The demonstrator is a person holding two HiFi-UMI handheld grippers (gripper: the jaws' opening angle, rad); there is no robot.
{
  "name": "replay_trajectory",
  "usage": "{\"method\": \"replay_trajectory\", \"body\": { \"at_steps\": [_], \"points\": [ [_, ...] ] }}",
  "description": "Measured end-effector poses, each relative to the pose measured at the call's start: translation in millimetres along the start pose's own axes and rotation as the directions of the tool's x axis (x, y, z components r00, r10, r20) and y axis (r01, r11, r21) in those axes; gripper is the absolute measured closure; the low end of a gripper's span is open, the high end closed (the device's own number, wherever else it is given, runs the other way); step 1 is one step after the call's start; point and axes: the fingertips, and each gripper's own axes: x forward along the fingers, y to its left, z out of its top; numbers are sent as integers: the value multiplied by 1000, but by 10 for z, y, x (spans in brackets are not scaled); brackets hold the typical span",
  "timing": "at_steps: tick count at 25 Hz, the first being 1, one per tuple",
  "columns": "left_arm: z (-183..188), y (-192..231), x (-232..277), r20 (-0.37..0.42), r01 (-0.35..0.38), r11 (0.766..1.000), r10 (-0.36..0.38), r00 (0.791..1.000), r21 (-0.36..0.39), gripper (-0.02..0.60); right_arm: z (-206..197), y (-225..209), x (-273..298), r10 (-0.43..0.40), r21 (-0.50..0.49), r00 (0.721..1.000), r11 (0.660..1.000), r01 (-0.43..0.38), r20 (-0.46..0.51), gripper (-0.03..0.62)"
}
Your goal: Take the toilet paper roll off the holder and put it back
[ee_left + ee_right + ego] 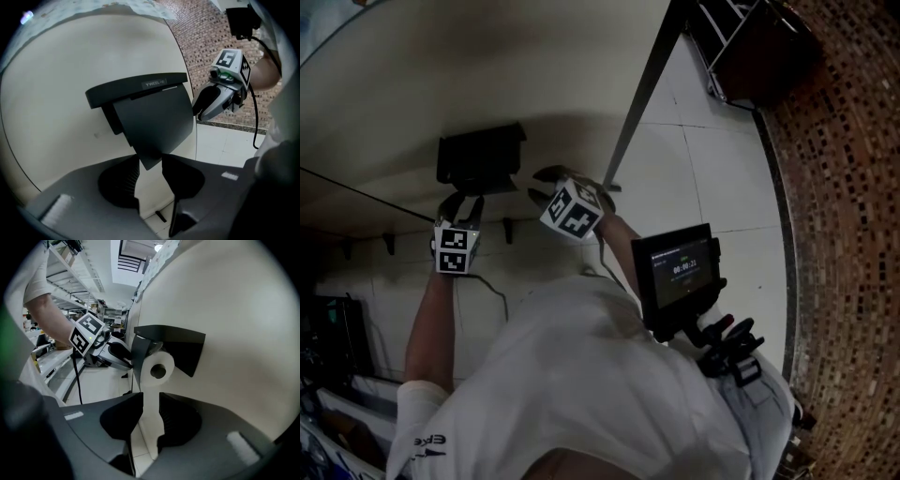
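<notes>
The right gripper (151,397) holds its jaws a narrow slot apart, with no confirmed grip on anything. A pale strip shows through the slot, and it cannot be told whether this is hanging paper or the wall behind. Just ahead of and above its tips, the toilet paper roll (157,367) sits mounted in the black holder (171,336), core end facing the gripper, under the top cover. The left gripper (150,161) stands with jaws spread wider. The lower corner of the holder's front flap (154,126) lines up with their gap, contact undetermined. Each gripper lies across the holder from the other, both close to it. The holder is fixed to a cream wall (239,324).
</notes>
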Motion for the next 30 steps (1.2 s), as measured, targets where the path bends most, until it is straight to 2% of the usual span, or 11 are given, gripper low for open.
{"method": "replay_trajectory", "body": {
  "at_steps": [5,12,21,30],
  "points": [
    [44,0,-37,20,-26,1000,26,999,5,412,-6,-6,-17,-3,-4,1000,1000,3,-10,479],
    [103,51,-155,70,-76,996,79,994,-39,376,-17,11,-47,-12,-9,1000,1000,11,-21,480],
    [124,-77,-228,107,-71,990,84,991,-120,384,-62,10,-119,-42,-6,998,999,42,-48,490],
    [130,-165,-536,195,-75,971,121,973,-228,548,-12,278,-186,-103,2,991,995,103,-83,527]
  ]
}}
